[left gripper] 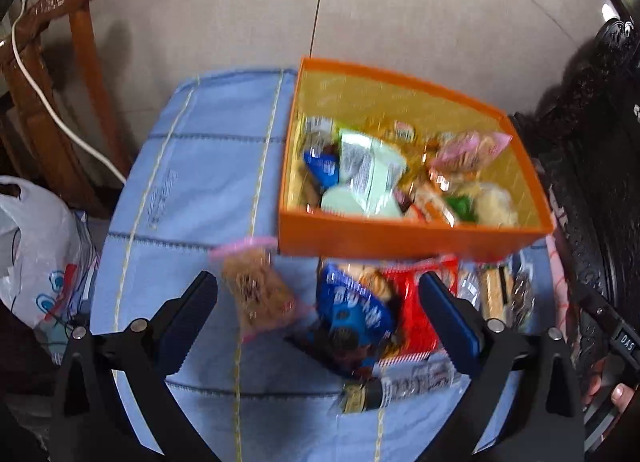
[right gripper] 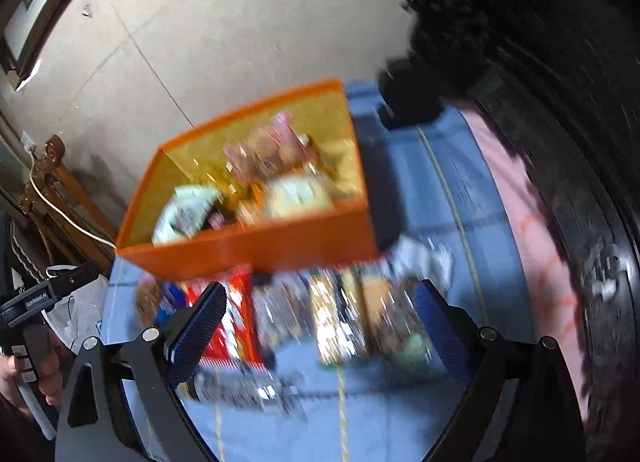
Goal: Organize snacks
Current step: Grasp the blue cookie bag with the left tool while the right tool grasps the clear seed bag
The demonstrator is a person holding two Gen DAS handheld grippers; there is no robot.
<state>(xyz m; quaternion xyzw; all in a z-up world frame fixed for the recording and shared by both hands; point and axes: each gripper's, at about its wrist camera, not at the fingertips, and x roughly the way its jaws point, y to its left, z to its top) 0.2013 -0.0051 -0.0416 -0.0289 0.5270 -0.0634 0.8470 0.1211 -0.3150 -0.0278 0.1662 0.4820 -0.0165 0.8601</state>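
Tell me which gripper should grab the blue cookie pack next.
Left. The blue cookie pack lies between the open left gripper's jaws. The open right gripper frames the clear bar packs instead.

An orange box (left gripper: 412, 240) with a yellow lining sits on a light blue cloth (left gripper: 208, 166) crossed by dark and yellow stitched lines — beside it lie a red packet (left gripper: 416, 302) and a blue packet (left gripper: 352, 302) with white lettering.
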